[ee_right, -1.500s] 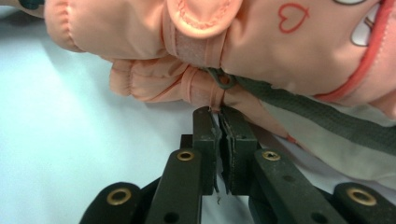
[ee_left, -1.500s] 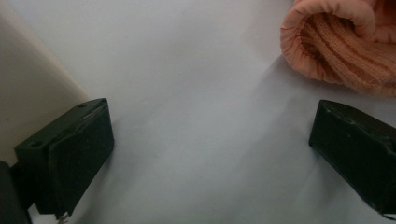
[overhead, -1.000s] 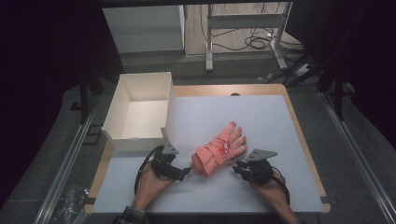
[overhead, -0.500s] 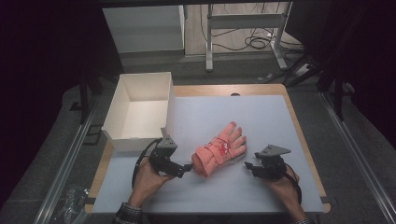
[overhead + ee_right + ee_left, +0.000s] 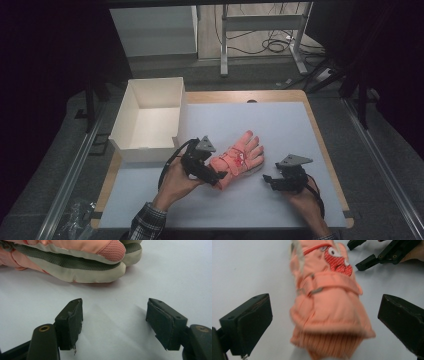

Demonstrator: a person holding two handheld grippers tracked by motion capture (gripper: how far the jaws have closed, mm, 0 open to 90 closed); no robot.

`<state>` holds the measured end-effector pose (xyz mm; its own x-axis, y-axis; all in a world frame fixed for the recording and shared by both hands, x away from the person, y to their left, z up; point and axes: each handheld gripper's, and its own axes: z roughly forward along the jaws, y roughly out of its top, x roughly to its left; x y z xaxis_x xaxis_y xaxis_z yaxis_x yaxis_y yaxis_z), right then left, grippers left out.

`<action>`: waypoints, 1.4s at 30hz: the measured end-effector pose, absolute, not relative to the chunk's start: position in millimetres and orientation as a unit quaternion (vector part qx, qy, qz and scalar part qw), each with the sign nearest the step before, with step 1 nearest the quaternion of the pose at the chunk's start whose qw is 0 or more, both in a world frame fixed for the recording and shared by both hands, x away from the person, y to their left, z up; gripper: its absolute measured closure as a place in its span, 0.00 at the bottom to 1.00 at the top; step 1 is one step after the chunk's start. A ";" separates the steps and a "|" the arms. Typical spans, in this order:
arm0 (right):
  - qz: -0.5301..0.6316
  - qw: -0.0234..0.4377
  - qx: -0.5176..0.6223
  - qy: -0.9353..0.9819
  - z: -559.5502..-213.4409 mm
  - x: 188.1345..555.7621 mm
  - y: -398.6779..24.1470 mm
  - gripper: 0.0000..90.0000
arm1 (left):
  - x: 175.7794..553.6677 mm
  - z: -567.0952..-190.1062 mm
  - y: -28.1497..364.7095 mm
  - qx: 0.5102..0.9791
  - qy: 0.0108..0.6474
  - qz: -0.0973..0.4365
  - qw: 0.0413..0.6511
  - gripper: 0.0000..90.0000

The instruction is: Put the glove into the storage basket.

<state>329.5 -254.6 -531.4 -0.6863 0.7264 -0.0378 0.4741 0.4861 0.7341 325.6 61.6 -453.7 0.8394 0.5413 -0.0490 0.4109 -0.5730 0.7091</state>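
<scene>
Two hand-held grippers on the desk (image 5: 300, 120), one glove between them.

High view: pink glove (image 5: 240, 156) lies flat on the white desk mat, fingers pointing away from the person and slightly to the right, cuff toward the left hand. Left hand-held gripper (image 5: 220, 176) sits at the cuff end, tips at the cuff – contact can't be judged from this angle. Right hand-held gripper (image 5: 267, 180) is just right of the glove, apart from it, tips pointing left toward it. White open box (image 5: 150, 120) stands at the left rear of the desk, touching the mat's edge, well clear of the glove.

Left gripper view: left hand-held gripper (image 5: 324, 322) stands released – both black pads are wide of the glove (image 5: 329, 307), a gap of white mat on each side, nothing pressed. The ribbed cuff is nearest the camera, a strap runs across the wrist, a red patch with white marks farther along. Picture is slightly blurred. Right hand-held gripper (image 5: 359, 255) shows at top right, beside the glove's far end.

Right gripper view: right hand-held gripper (image 5: 114, 320) released – its jaws have just been opening, bare mat between the pads, nothing gripped. Glove (image 5: 75, 262) lies just ahead of the tips, seen edge-on: pink top, grey palm, pale trim, resting on the mat and clear of both pads.
</scene>
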 end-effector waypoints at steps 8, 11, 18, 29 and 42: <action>0.362 0.175 0.356 0.844 -531.6 329.1 -254.7 0.33 | 332.8 -472.4 36.0 0.900 0.259 0.092 0.339 0.00; 0.362 0.175 0.355 0.844 -531.7 329.1 -254.7 0.33 | 330.9 -483.1 32.1 0.904 0.262 0.104 0.322 0.00; 0.361 0.176 0.354 0.845 -531.6 328.9 -254.9 0.33 | 332.0 -504.6 28.7 0.912 0.266 0.122 0.287 0.00; 0.360 0.177 0.353 0.845 -531.6 328.7 -254.8 0.33 | 334.4 -523.9 25.8 0.914 0.276 0.112 0.275 0.00; 0.359 0.178 0.354 0.845 -531.7 328.6 -254.7 0.33 | 330.0 -515.8 27.7 0.920 0.276 0.092 0.262 0.37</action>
